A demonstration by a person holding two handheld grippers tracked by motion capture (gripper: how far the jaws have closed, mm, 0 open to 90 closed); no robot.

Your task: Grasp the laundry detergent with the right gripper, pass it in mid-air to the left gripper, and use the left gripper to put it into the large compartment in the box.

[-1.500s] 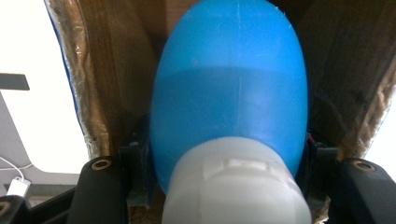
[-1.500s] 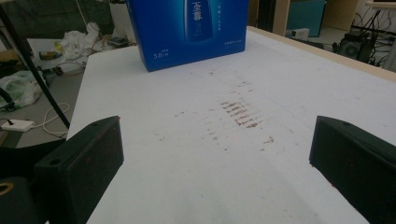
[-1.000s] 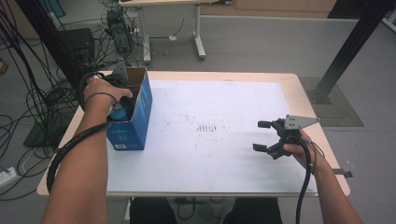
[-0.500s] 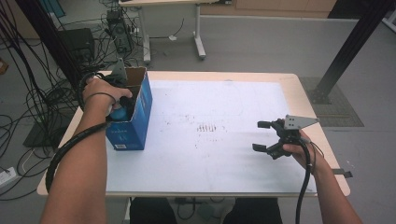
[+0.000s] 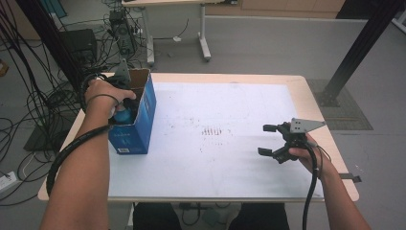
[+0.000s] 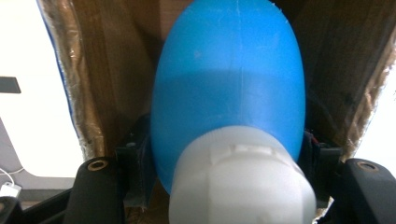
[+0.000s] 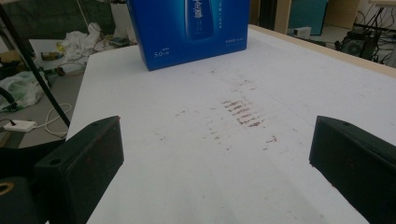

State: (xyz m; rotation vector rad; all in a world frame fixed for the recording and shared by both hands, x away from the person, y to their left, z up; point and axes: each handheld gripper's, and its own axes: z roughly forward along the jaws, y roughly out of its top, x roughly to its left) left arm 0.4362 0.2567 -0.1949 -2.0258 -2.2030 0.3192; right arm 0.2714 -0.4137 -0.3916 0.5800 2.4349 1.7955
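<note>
A blue bottle (image 6: pixel 229 93) with a white cap (image 6: pixel 240 182) points down into an open blue cardboard box (image 5: pixel 139 129) at the table's left. My left gripper (image 6: pixel 229 154) reaches into the box from above. Its jaws have just been opening a little, but the pads still lie against both sides of the bottle. In the high view a hand (image 5: pixel 103 93) covers that gripper, and a bit of the bottle (image 5: pixel 125 115) shows beneath it. My right gripper (image 5: pixel 264 140) hovers open and empty over the table's right side, pointing left toward the box (image 7: pixel 191 28).
A white sheet (image 5: pixel 239 96) covers the tabletop, with brownish stains (image 5: pixel 215 130) near its middle. Cables and equipment (image 5: pixel 119 28) lie on the floor past the left and far edges. A black post (image 5: pixel 354 52) stands off the far right corner.
</note>
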